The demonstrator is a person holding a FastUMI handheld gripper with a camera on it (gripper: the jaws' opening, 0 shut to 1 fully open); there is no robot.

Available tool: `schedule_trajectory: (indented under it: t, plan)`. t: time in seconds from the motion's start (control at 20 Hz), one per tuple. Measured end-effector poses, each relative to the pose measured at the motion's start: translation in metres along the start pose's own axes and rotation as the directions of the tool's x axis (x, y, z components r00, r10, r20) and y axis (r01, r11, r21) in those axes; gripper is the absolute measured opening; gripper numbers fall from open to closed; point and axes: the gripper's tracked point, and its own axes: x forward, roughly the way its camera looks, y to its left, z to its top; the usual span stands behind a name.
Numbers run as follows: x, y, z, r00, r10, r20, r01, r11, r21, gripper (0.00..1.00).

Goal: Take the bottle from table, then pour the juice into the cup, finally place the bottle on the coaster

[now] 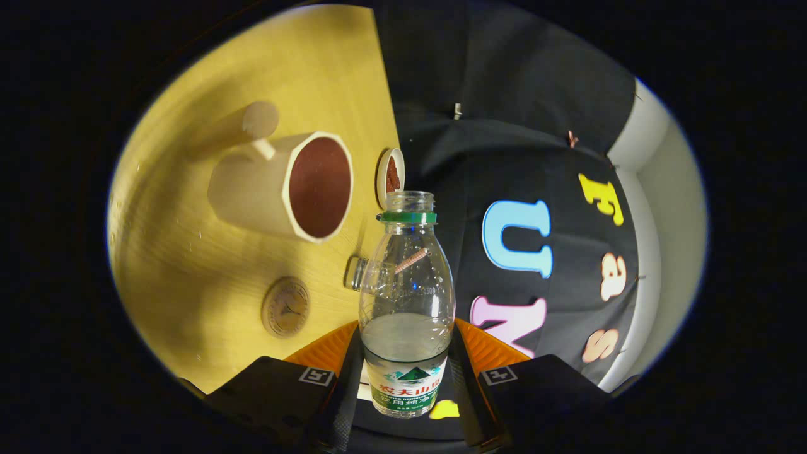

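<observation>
Holding the bottle (407,296) low on its labelled body, the gripper (406,384) has its jaws closed against both sides, neck pointing away at twelve o'clock. It looks light, thin-walled and easily squashed (cap off, partly full), so that stiffer lower band seems the right hold. Beyond, at ten o'clock, is the cup (284,186) on the table (189,265); the coaster (285,307) sits nearer, at nine.

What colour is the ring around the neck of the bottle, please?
Green; the ring sits just below the open mouth of the bottle, seen in the gripper view.
</observation>
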Motion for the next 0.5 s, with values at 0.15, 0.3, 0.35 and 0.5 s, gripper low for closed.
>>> schedule_trajectory:
  t: [0.15, 0.3, 0.35, 0.5]
  plan:
    - [0.008, -0.004, 0.005, 1.0, 0.011, 0.016, -0.015, 0.952, 0.305, 0.69]
    - [0.009, -0.011, 0.009, 1.0, -0.002, 0.026, -0.012, 0.841, 0.541, 0.69]
    - [0.011, -0.016, 0.008, 1.0, -0.008, 0.024, -0.009, 0.782, 0.624, 0.69]
    - [0.013, -0.029, 0.011, 0.999, -0.033, 0.028, -0.003, 0.597, 0.802, 0.69]
